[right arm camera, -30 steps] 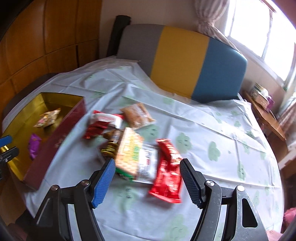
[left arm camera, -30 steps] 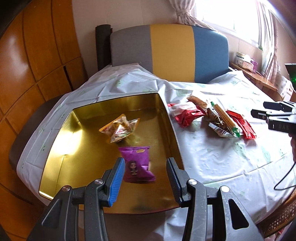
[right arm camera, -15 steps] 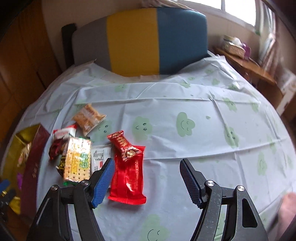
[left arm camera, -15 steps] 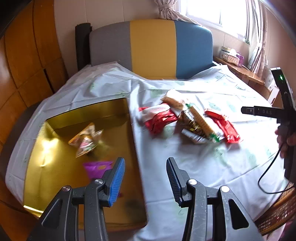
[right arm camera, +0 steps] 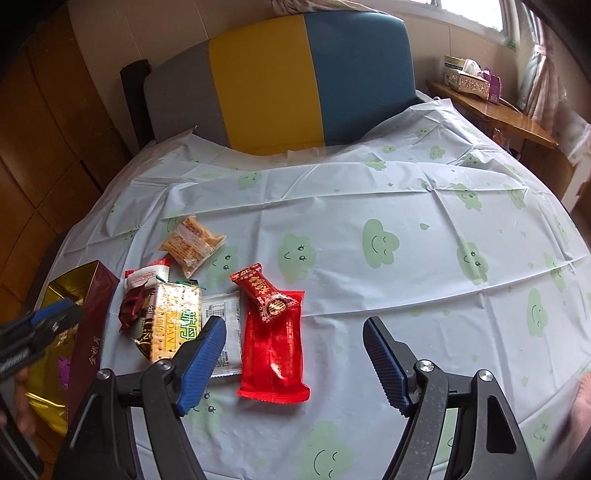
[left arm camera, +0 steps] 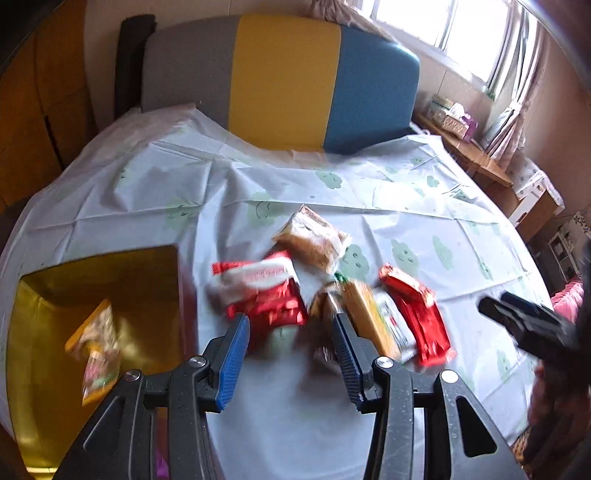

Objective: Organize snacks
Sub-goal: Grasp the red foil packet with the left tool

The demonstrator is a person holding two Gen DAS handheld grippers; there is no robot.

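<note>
Tricolour chair, wood-panel wall, bright window.

Motion smears the left wrist view: the print on the red-and-white packet cannot be read, and the yellow bag inside the gold box is only streaks of colour. The left claw covers part of a dark wrapper — its kind cannot be told. From the right wrist, the gold box runs off the left edge, and a purple packet shows only as a sliver behind its maroon wall. A white sachet lies mostly under the cracker pack (its small print is illegible).
</note>
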